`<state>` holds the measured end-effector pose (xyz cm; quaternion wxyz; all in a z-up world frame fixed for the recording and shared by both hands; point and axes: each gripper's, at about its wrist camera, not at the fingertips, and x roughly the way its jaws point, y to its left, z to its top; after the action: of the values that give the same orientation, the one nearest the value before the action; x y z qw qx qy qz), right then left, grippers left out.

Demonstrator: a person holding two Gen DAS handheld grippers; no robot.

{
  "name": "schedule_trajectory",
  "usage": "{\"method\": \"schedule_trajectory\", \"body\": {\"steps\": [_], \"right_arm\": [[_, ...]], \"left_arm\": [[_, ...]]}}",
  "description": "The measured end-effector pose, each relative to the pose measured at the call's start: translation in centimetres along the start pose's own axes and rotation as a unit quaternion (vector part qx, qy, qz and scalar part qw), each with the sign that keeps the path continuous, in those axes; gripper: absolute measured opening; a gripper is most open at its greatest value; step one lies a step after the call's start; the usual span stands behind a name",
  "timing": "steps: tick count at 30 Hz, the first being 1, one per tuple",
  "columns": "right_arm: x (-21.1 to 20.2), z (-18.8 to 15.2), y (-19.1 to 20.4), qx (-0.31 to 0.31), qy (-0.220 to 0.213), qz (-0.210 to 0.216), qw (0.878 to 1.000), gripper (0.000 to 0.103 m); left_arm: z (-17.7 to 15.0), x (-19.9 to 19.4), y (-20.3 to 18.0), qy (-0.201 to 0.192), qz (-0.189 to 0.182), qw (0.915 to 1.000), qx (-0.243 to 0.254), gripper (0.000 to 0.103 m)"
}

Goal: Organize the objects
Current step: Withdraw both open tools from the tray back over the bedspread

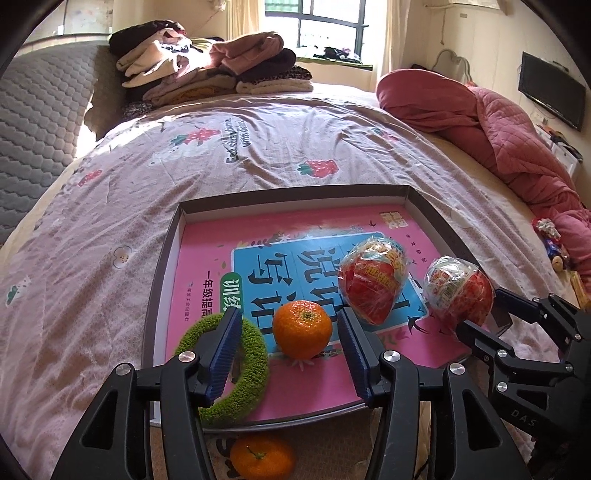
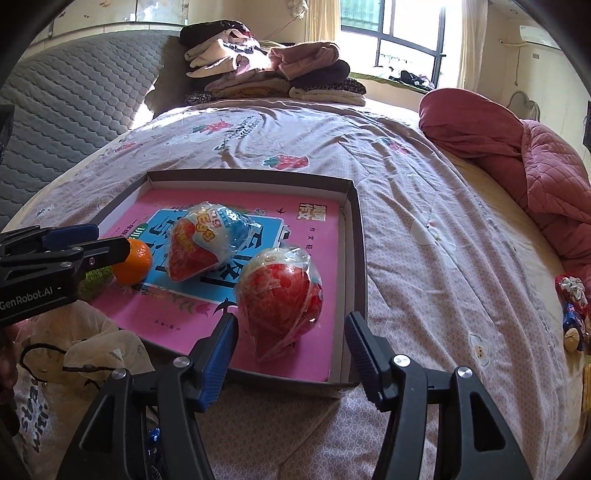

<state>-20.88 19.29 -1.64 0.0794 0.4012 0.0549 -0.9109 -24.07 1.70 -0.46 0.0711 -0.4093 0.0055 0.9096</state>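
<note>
While left hand-held gripper (image 1: pixel 288 354) gapes wide, orange (image 1: pixel 302 329) sits between fingers, untouched.

1. You had a bed (image 1: pixel 258 155) under everything, covered by a pale pink sheet (image 2: pixel 424 229) printed with strawberries and small flowers.
2. At its far end you could see a pile of folded clothes (image 1: pixel 207 66) in cream, pink and dark tones.
3. A rumpled red quilt (image 1: pixel 509 136) lay along the bed's right side.
4. A grey quilted mattress (image 2: pixel 74 99) leaned on the left.
5. Behind the clothes, a window (image 1: pixel 325 26) let in daylight.
6. A dark flat screen (image 1: pixel 550 90) hung on the right wall.
</note>
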Motion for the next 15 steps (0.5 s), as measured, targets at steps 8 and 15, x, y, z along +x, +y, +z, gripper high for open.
{"method": "schedule_trajectory", "body": {"steps": [8,15], "right_arm": [[-1.7,0.0,-0.4,0.010,-0.013,-0.005,1.000,0.060],[-3.4,0.1,-0.1,0.009,-0.027,-0.007,1.000,0.060]], "left_arm": [[-0.6,-2.4,0.5,-0.014,-0.005,0.9998,-0.010,0.056],[-0.9,-4.3,0.5,-0.027,-0.005,0.9996,-0.010,0.056]]}}
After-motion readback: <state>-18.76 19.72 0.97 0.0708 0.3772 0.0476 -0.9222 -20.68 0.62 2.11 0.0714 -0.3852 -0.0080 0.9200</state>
